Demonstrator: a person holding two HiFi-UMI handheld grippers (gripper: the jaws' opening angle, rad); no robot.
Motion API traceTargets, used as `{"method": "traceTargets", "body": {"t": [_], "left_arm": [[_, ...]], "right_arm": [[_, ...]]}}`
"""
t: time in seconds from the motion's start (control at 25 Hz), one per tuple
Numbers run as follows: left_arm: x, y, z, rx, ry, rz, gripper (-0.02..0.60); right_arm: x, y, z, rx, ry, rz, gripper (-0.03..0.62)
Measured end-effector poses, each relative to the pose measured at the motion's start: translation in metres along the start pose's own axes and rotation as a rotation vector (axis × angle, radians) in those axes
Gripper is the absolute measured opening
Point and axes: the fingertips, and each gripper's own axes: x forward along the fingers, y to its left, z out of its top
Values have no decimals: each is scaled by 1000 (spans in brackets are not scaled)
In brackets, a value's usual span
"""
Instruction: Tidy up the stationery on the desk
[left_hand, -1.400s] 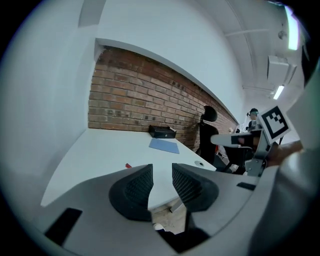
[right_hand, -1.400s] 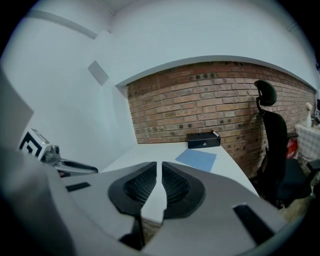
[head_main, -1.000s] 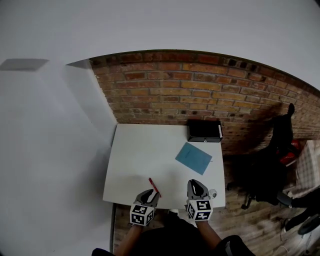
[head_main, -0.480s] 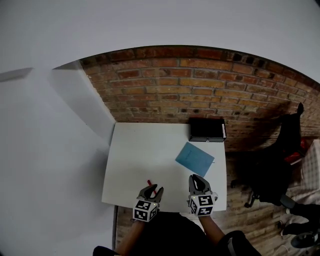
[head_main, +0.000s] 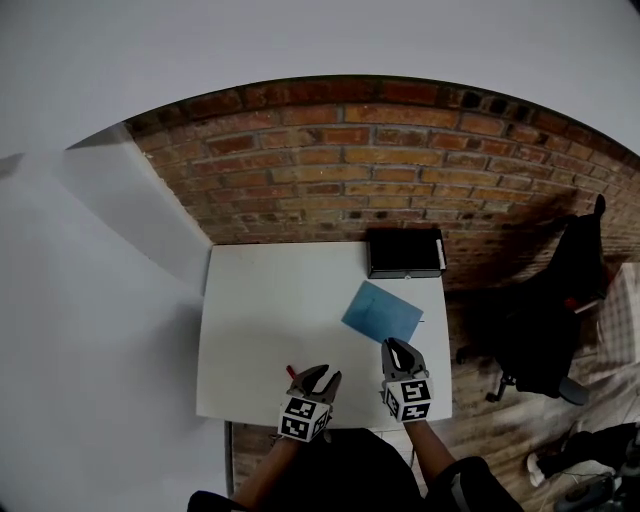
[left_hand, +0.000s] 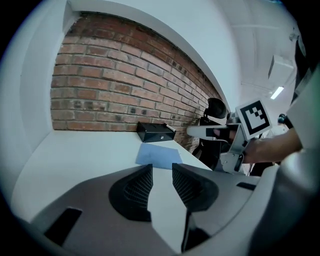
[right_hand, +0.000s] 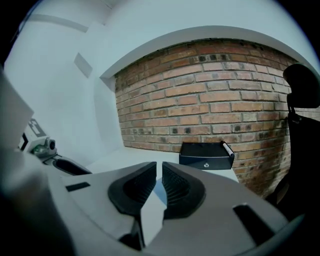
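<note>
A white desk (head_main: 260, 320) holds a blue notebook (head_main: 380, 312) at centre right and a black box (head_main: 405, 253) at the back right corner. Only the red tip of a pen (head_main: 291, 371) shows near the front edge; my left gripper (head_main: 322, 378) hangs over the rest of it. That gripper is open, with nothing between its fingers (left_hand: 162, 167). My right gripper (head_main: 397, 350) is shut and empty, just in front of the notebook. The notebook (left_hand: 159, 155) and box (left_hand: 156, 132) lie ahead of the left jaws. The box (right_hand: 206, 154) is straight ahead of the right gripper (right_hand: 159, 165).
A brick wall (head_main: 340, 170) runs behind the desk and a white wall stands to its left. A black office chair (head_main: 545, 320) stands on the wooden floor to the right. A white pen-like item (right_hand: 228, 148) lies along the box's right edge.
My left gripper has shifted right and forward over the red pen, which is now mostly hidden. The right gripper has hardly moved. The head view has tilted a little.
</note>
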Motion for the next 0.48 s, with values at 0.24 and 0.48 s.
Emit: {"method": "traceTargets", "body": {"t": [0.24, 0.48], "left_arm": [[27, -2, 9, -53, -23, -15, 132], [71, 5, 18, -132, -33, 31, 183]], "right_arm": [[19, -10, 8, -25, -17, 26, 36], [46, -35, 29, -97, -33, 75, 92]]}}
